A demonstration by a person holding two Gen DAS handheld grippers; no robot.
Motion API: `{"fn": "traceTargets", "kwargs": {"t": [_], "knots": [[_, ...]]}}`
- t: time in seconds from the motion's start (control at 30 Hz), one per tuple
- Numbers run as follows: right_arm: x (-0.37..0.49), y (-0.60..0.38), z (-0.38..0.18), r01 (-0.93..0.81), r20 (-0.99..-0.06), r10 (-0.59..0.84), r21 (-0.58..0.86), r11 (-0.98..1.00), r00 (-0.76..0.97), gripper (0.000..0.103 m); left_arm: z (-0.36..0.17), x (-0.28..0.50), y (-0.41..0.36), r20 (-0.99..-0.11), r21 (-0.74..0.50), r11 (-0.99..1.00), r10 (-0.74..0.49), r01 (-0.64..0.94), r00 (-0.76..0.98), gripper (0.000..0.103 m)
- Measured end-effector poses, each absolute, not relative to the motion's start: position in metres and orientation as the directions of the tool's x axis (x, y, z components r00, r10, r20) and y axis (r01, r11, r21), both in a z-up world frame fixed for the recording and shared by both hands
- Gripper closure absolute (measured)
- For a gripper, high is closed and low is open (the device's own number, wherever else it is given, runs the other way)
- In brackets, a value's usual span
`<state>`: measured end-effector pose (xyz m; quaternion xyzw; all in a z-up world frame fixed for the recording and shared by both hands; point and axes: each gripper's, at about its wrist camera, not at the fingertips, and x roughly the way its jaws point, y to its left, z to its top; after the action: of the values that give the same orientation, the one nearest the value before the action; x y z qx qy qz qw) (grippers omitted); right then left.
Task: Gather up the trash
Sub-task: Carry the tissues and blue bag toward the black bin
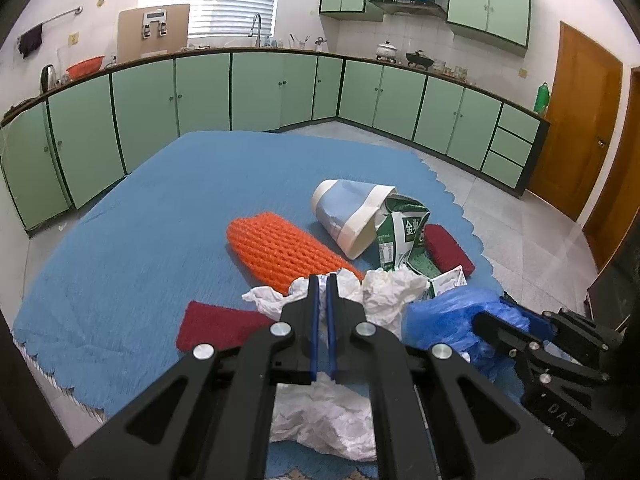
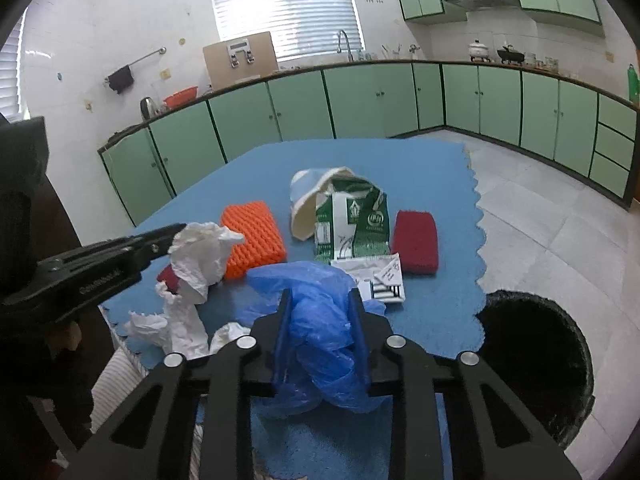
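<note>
My left gripper [image 1: 323, 280] is shut on crumpled white tissue paper [image 1: 372, 292], which hangs from its tip in the right wrist view [image 2: 196, 256]. My right gripper [image 2: 320, 294] is shut on a crumpled blue plastic bag [image 2: 320, 320], also seen in the left wrist view [image 1: 444, 320]. On the blue table mat [image 1: 140, 220] lie an orange foam net [image 1: 276, 248], a tipped white-and-blue paper cup [image 1: 348, 212], a crushed green carton [image 1: 404, 236], a small white printed packet [image 2: 376, 276] and two dark red pads [image 1: 220, 324] [image 2: 416, 240].
A black trash bin [image 2: 536, 364] stands on the tiled floor just right of the table's near corner. Green kitchen cabinets [image 1: 200, 96] run along the far walls. A wooden door [image 1: 576, 120] is at the right.
</note>
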<state>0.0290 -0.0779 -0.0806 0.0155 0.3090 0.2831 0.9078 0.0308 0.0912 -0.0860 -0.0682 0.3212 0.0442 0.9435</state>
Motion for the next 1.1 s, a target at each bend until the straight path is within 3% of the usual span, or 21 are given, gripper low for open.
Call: {"fn": "traceTargets", "kwargs": {"t": [0.63, 1.1], "knots": [[0.034, -0.116, -0.013, -0.473, -0.401, 0.539, 0.259, 0.842, 0.741, 0.078, -0.054, 0.040, 0.076, -0.527, -0.124, 0.991, -0.019, -0.054, 0.850, 0.100], [0.047, -0.181, 0.003, -0.317, -0.380, 0.377, 0.214, 0.924, 0.844, 0.078, -0.042, 0.067, 0.018, -0.484, -0.138, 0.985, -0.155, 0.100, 0.861, 0.100]]}}
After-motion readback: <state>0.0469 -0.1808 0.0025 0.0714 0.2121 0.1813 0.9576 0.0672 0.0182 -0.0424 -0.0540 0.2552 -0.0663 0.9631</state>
